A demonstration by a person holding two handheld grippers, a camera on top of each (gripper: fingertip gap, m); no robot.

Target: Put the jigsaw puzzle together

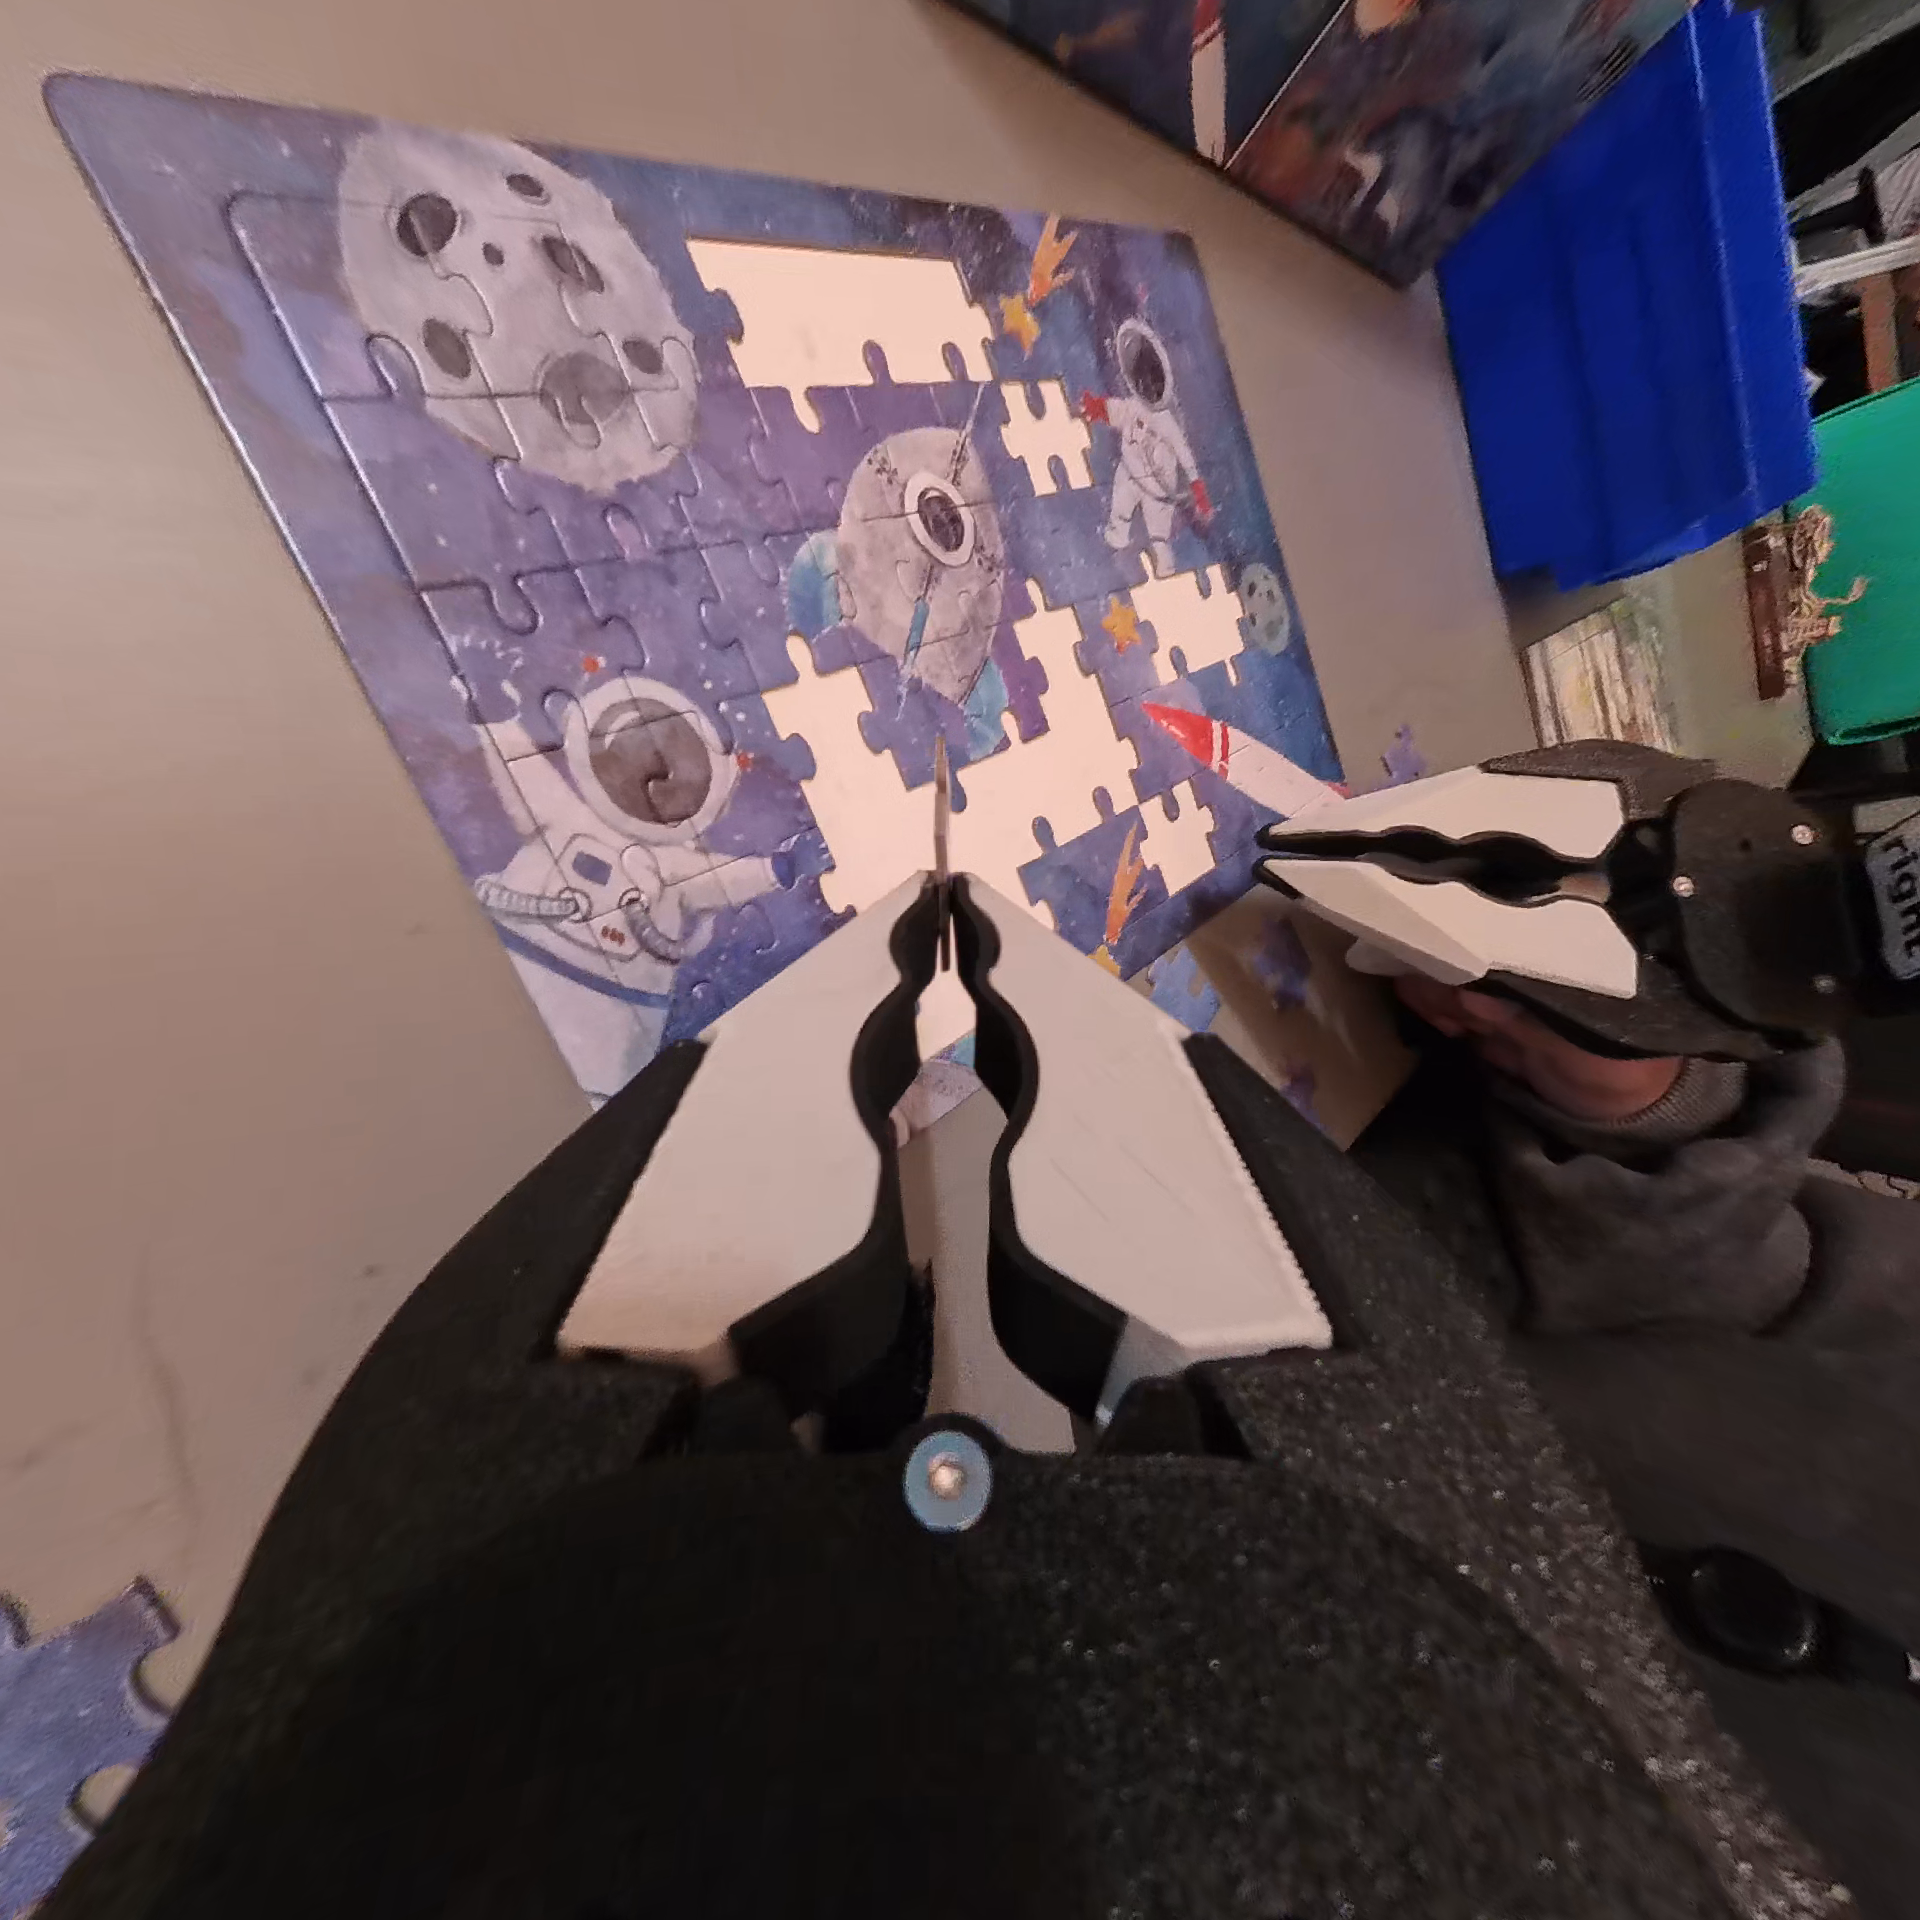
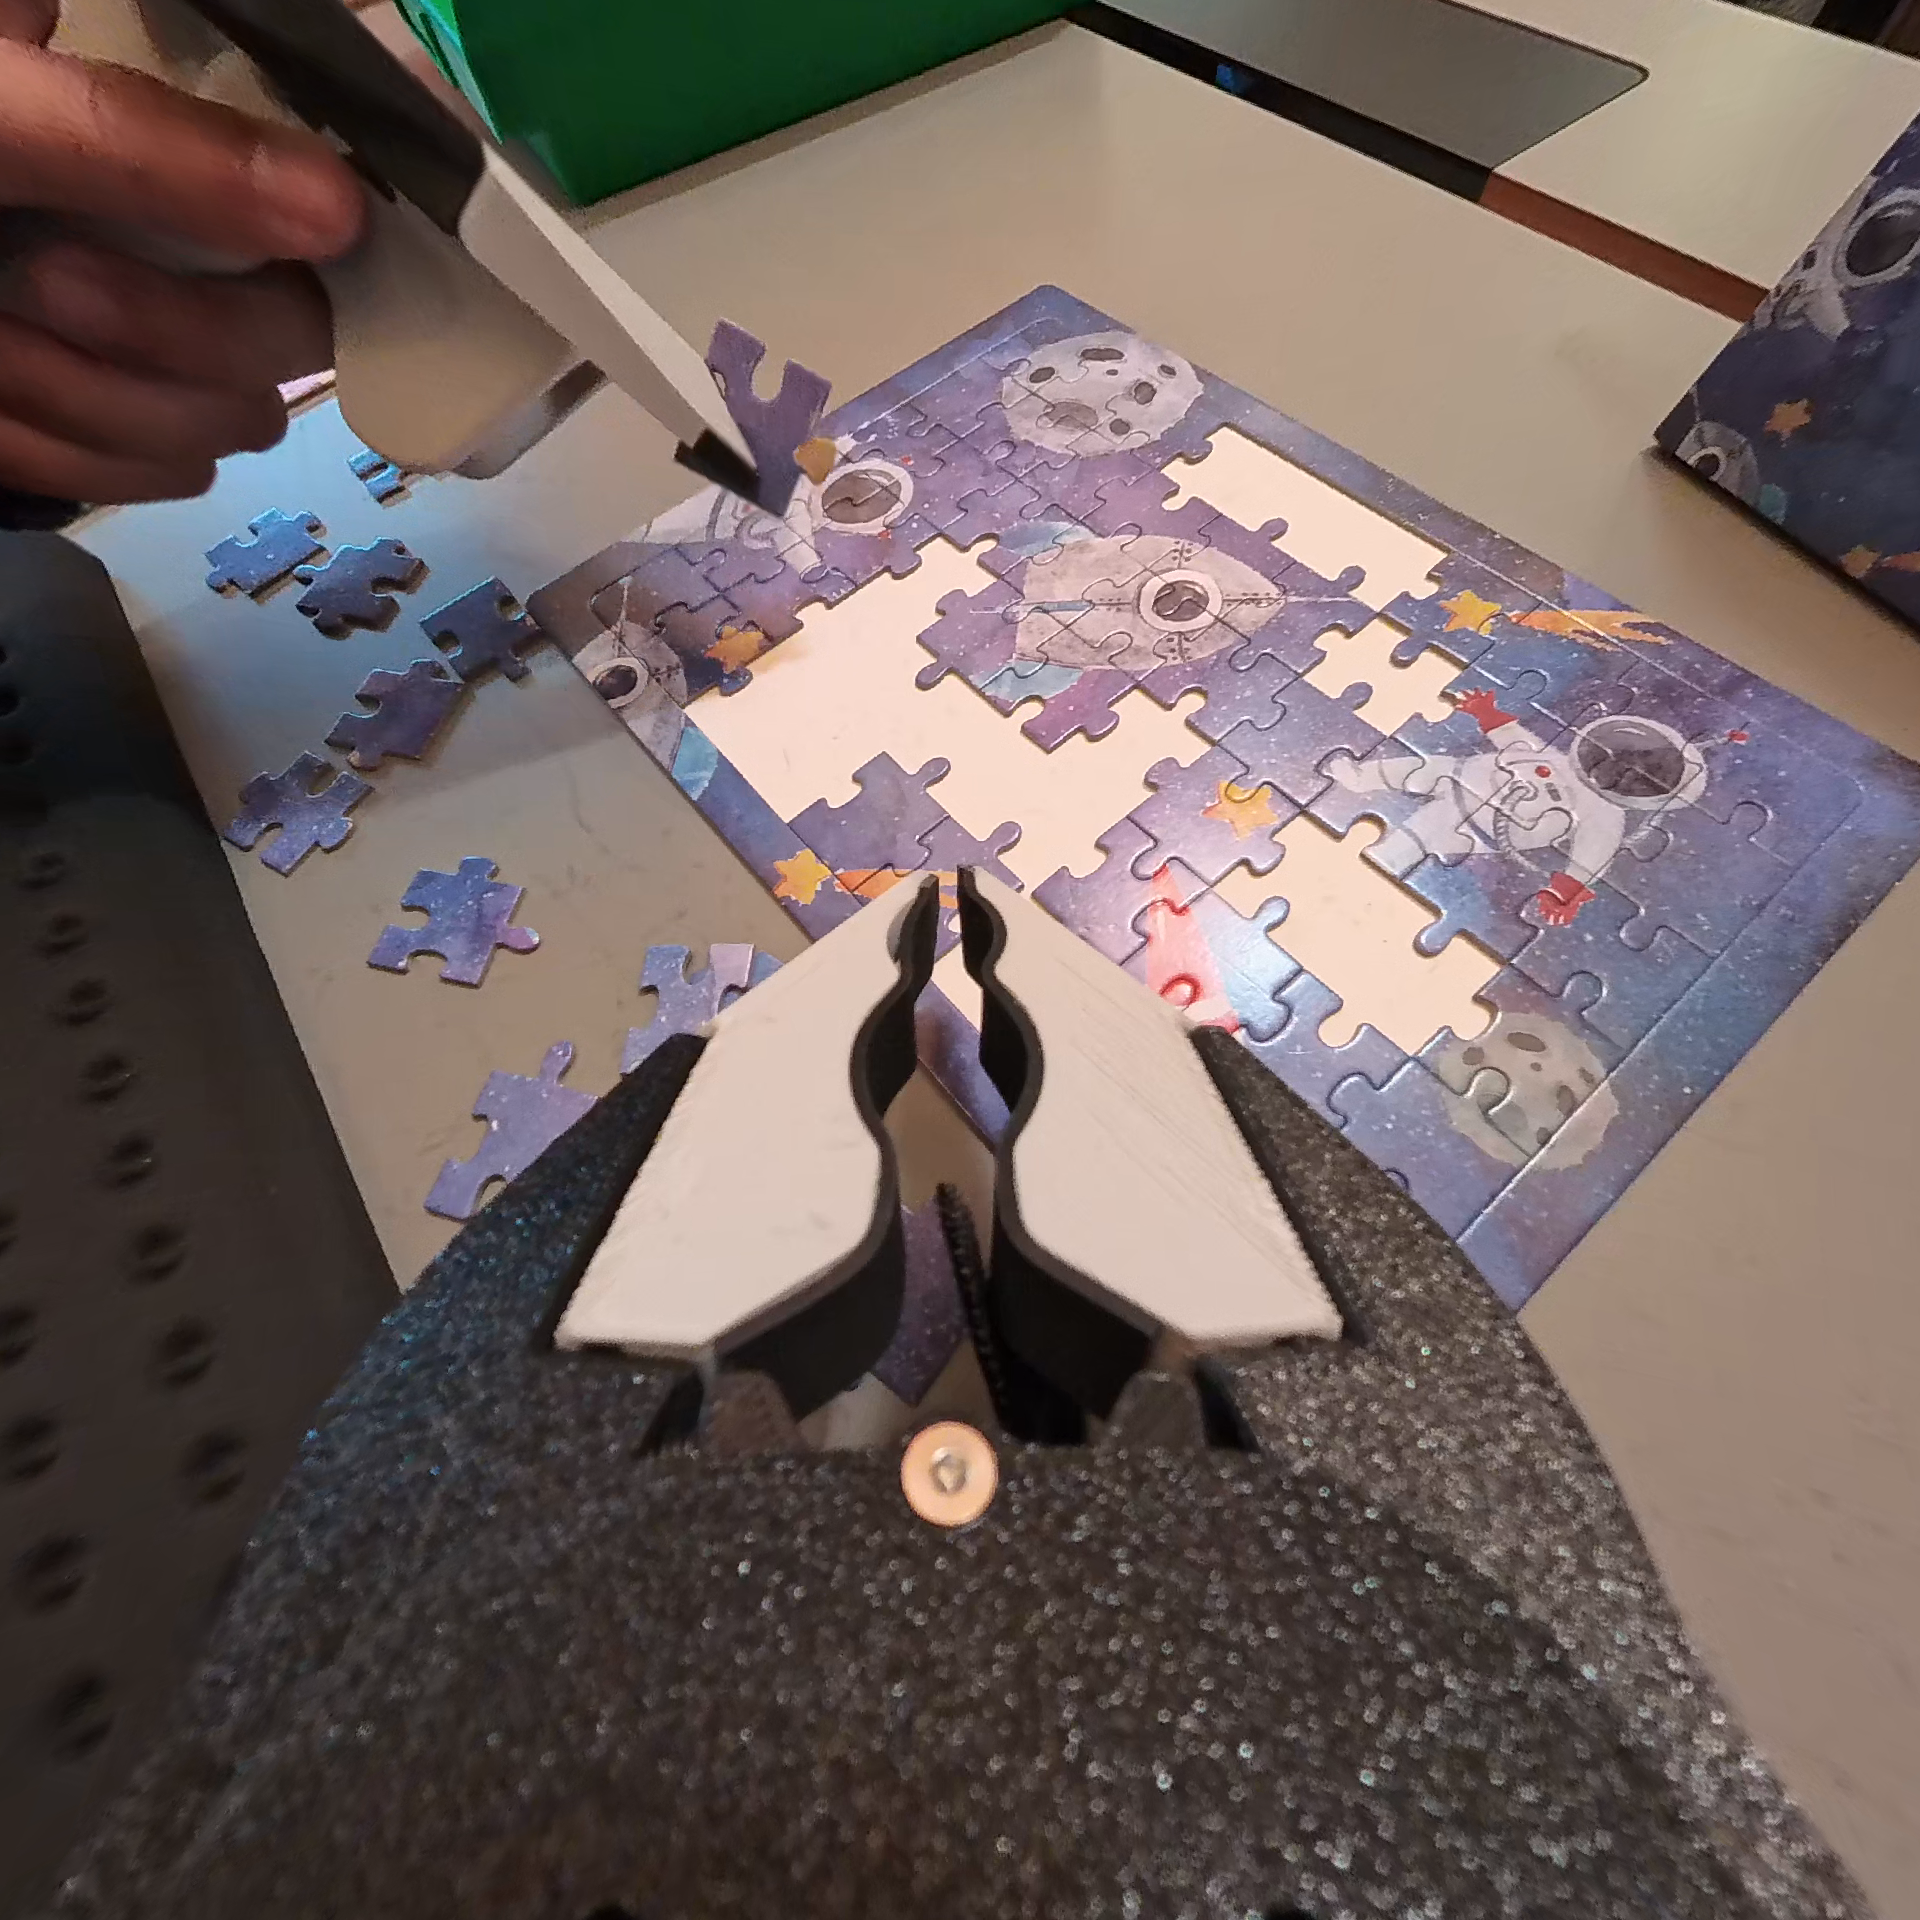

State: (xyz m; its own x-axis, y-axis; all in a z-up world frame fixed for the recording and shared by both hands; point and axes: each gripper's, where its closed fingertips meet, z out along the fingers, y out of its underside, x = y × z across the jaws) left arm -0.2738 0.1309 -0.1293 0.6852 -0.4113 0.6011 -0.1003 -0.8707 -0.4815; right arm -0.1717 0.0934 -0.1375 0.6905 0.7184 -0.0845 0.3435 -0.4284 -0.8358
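A space-themed jigsaw puzzle (image 1: 208, 260) lies in its frame on the beige table, with several white gaps. My left gripper (image 1: 940, 883) is shut on a purple puzzle piece (image 1: 940, 810), seen edge-on, and holds it above the lower middle gap. In the right wrist view the left gripper (image 2: 717, 457) holds that piece (image 2: 769, 405) upright over the puzzle's (image 2: 1662, 1122) far left corner. My right gripper (image 2: 945, 883) hovers over the puzzle's near edge with its jaws almost together and nothing between them. It also shows in the left wrist view (image 1: 1262, 847), at the right.
Several loose purple pieces (image 2: 358, 665) lie on the table left of the puzzle, one also in the left wrist view (image 1: 73, 1704). The puzzle box (image 2: 1818, 364) stands at the right, a green box (image 2: 675, 83) at the back. A blue bin (image 1: 1621, 312) sits beyond the table. Tip to tip, the grippers are about 12 cm apart.
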